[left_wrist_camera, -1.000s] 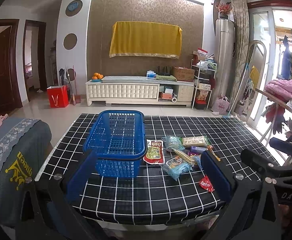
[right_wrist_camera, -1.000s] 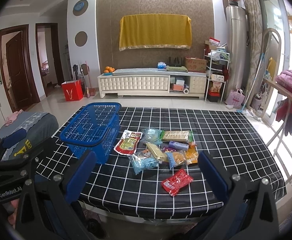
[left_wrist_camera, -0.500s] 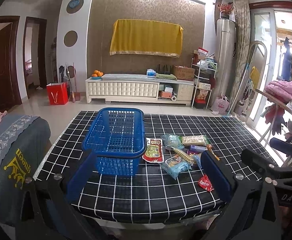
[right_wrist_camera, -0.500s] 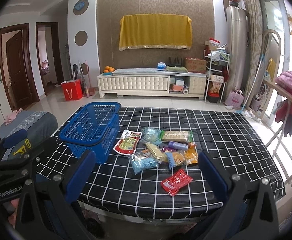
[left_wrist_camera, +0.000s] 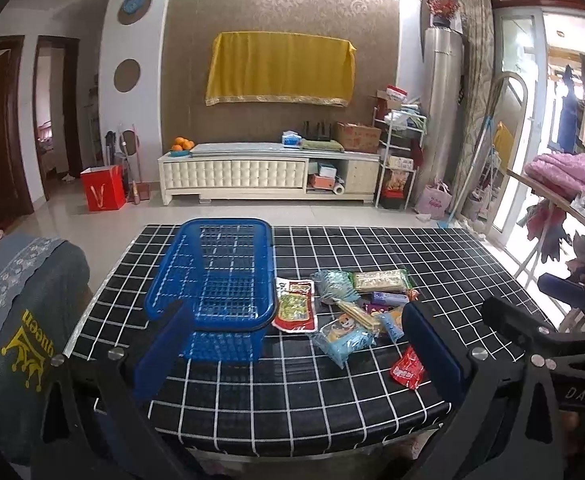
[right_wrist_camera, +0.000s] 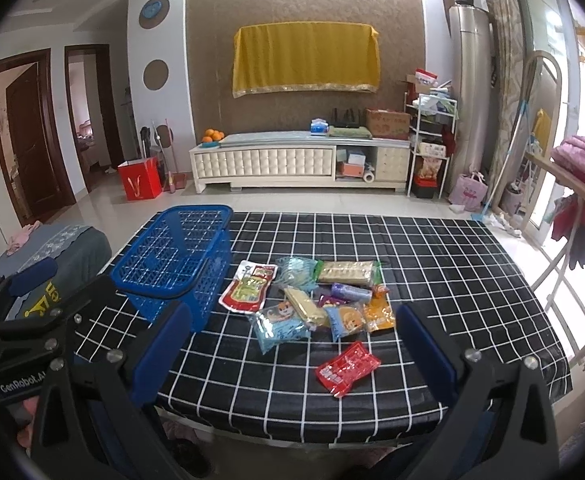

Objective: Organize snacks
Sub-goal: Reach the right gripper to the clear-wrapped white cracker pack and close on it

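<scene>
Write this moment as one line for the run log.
stage: before first pick | left gripper: open, nothing held | right gripper: open, nothing held | blue basket: empty | snack packets: on table, beside basket

Checked table point(right_wrist_camera: 432, 248): basket point(right_wrist_camera: 172, 256), snack packets point(right_wrist_camera: 316, 300)

Plastic mesh basket point(left_wrist_camera: 216, 280), glossy tablecloth point(left_wrist_camera: 292, 396)

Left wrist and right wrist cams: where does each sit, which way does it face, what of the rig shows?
Left wrist: on the left claw, facing forward over the near table edge at the blue basket; its own open blue fingers and the right claw's frame show.
Right wrist: on the right claw, right of the other, centred on the snack pile and red packet; its open fingers and the left claw's frame show.
Shared: basket, snacks, checked table, TV cabinet.
</scene>
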Demonstrator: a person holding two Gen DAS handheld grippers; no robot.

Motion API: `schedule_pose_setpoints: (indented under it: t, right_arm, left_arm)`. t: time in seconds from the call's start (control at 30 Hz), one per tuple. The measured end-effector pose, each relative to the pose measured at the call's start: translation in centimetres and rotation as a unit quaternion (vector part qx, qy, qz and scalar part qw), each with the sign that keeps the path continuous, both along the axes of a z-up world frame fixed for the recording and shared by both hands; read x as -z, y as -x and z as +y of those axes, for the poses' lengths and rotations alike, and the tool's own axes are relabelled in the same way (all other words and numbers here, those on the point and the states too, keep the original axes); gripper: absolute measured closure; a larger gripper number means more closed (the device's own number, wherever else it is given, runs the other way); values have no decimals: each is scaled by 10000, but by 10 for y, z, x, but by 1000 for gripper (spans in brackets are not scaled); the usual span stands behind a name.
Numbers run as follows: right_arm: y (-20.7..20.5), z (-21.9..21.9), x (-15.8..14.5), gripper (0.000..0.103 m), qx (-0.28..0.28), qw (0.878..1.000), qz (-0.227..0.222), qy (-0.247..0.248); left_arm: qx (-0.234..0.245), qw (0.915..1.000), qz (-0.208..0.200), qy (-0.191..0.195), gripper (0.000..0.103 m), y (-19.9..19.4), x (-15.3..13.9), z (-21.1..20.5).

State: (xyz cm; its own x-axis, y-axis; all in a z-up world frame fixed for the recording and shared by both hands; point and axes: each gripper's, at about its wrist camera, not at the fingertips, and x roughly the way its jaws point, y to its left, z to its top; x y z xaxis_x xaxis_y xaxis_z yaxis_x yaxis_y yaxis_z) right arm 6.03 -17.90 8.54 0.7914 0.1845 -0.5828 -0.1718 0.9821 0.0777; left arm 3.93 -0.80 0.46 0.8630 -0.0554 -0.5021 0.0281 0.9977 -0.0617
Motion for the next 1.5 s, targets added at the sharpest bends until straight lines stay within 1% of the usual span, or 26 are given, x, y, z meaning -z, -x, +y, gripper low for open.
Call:
schedule_pose_setpoints:
  t: [0.2, 0.3, 0.37, 0.47, 0.63, 0.77, 0.9, 0.97, 1.03, 1.1, 1.13, 1.17, 1.23, 1.27, 1.3, 1.37, 1.5]
  right_arm:
    - [-26, -19, -4, 0, 192, 9997, 79, -97]
    - [-40, -31, -2, 0, 296, 9994, 129, -124]
    - [-49, -37, 2, 0, 342, 9991, 196, -122]
    - [-66, -47, 11, 0, 369, 9986, 358, -103]
    - [-93, -54, 29, 0, 242, 9972, 693, -111]
    - [-116, -55, 49, 0, -47, 9947, 1018, -113]
    - [-139, -55, 75, 0, -442, 9886, 1429, -145]
    - [-149, -54, 87, 0, -692, 9834, 1655, -267]
    - [-160, -52, 102, 0, -1133, 9714, 2020, -529]
    - [-169, -44, 115, 0, -1497, 9639, 2150, -485]
    - [-173, -41, 121, 0, -1627, 9603, 2224, -438]
    - [-179, -39, 129, 1, -1829, 9540, 2329, -469]
    - [-190, -35, 143, 3, -2080, 9422, 2577, -516]
    - [-197, -33, 151, 7, -2241, 9349, 2694, -572]
    - [-203, -32, 156, 10, -2314, 9305, 2781, -569]
    - [-217, -29, 165, 13, -2532, 9208, 2902, -625]
    - [-244, -16, 182, 16, -2841, 9083, 3020, -556]
  left_arm:
    - [261, 9994, 167, -122, 0, -40, -5, -14]
    - [218, 9990, 306, -244, 0, -62, -2, -22]
    - [236, 9986, 407, -249, 0, -72, 3, -26]
    - [304, 9976, 585, -189, 0, -90, 14, -31]
    - [363, 9946, 929, -280, 0, -111, 41, -47]
    - [339, 9912, 1243, -301, 0, -127, 67, -53]
    - [314, 9877, 1512, -256, 0, -136, 90, -57]
    - [355, 9857, 1629, -229, 0, -138, 100, -59]
    - [393, 9835, 1745, -274, 0, -139, 110, -61]
    - [375, 9810, 1876, -306, 2, -141, 120, -62]
    - [375, 9800, 1927, -308, 5, -141, 124, -63]
    - [338, 9790, 1982, -324, 10, -142, 128, -63]
    - [311, 9762, 2127, -288, 13, -146, 139, -64]
    - [286, 9754, 2168, -261, 14, -148, 143, -65]
    - [263, 9751, 2192, -225, 14, -149, 147, -65]
    - [241, 9742, 2235, -201, 14, -152, 152, -65]
    - [206, 9726, 2303, -251, 14, -162, 160, -67]
